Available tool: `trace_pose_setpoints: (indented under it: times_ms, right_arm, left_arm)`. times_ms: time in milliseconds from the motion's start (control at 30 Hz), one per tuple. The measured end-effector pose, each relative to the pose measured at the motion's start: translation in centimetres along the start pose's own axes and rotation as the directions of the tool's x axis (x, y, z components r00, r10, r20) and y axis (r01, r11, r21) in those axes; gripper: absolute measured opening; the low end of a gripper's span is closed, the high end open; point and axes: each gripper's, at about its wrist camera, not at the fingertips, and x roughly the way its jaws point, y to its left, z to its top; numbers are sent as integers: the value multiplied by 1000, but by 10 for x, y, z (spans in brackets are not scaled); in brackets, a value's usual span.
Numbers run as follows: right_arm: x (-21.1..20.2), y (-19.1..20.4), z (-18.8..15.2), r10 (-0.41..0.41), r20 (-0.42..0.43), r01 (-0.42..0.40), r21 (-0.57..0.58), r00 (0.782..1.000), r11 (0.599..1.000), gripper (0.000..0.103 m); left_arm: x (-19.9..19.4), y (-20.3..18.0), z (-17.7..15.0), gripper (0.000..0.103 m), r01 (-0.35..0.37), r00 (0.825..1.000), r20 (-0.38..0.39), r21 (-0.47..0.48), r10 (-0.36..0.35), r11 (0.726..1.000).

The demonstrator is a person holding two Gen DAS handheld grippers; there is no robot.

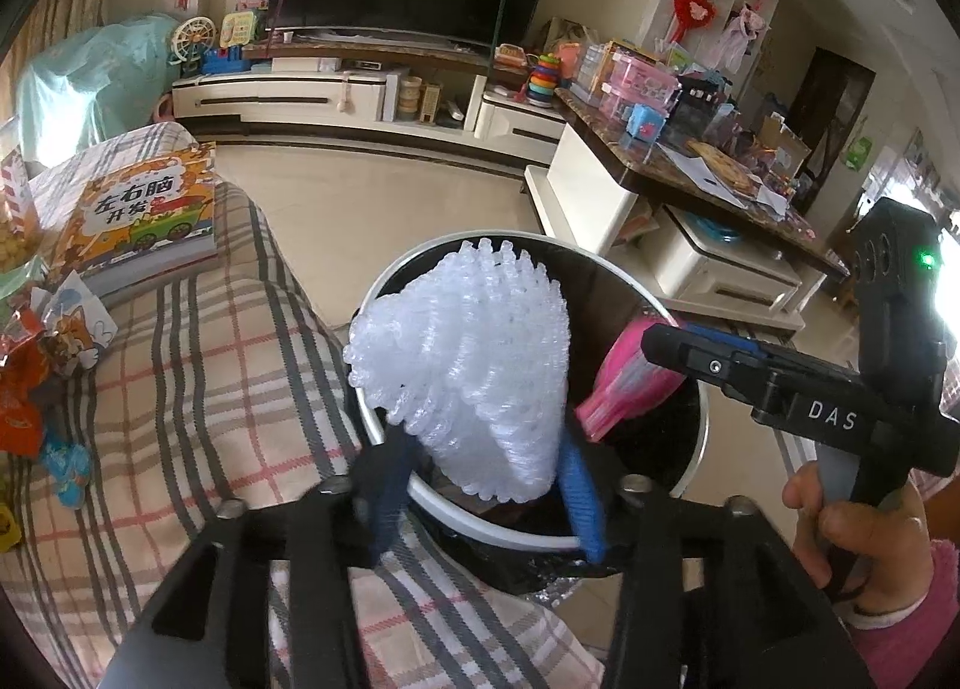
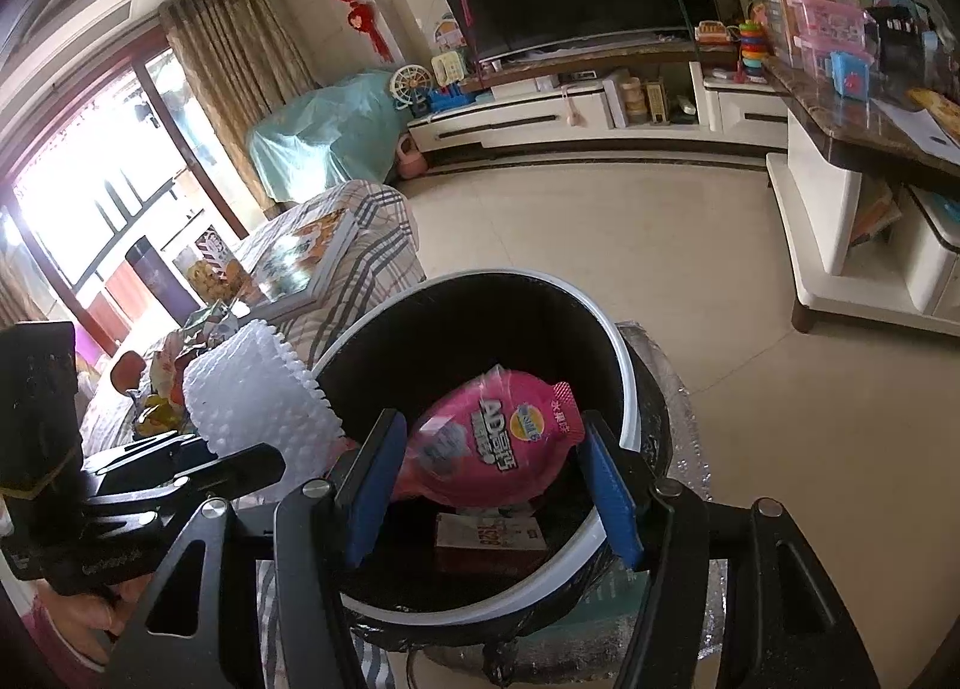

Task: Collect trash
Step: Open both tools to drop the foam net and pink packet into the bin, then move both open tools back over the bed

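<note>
white foam netting (image 1: 468,365) sits between the left gripper (image 1: 480,485) fingers over the black-lined bin (image 1: 690,329), jaws loose around it, not pinching; the right gripper (image 2: 492,485) holds a pink wrapper (image 2: 492,443) over the same bin, beside the plaid sofa (image 1: 210,365).

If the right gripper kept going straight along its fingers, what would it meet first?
Most likely the pink printed snack bag already between the right gripper fingers, then the black-lined round bin beneath; depth is hard to judge.

White foam net (image 1: 468,365) sits between parted left fingers (image 1: 579,497) over the bin (image 1: 696,449)
</note>
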Motion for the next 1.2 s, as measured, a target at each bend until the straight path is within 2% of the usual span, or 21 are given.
trace_pose_setpoints:
  times_ms: [33,100,333,567,733,1000,1200]
  right_arm:
    - [0,-1,1,-1,-1,1,7,1000,1000,68]
    - [-1,-3,1,3,4,-3,15,1000,1000,72]
    - [-10,2,-4,16,31,-17,27,999,999,72]
    - [-23,15,-12,41,70,-44,44,997,998,78]
    - [-22,39,-22,71,71,-73,31,995,997,90]
    - [-9,84,-38,130,37,-129,-17,991,991,91]
    - [5,121,-51,181,5,-181,-40,983,983,91]
  left_arm:
    - [0,1,0,52,11,1000,2,6,-11,1000]
    - [-1,2,-1,53,14,1000,3,3,-14,1000]
    - [-7,4,-9,61,12,1000,8,-6,-12,1000]
    - [-26,19,-31,61,10,1000,18,-52,-10,999]
    - [-49,36,-52,61,-13,999,33,-98,16,995]
    - [-92,70,-88,61,-63,996,58,-179,75,982]
    - [-126,102,-114,61,-107,990,64,-256,127,961]
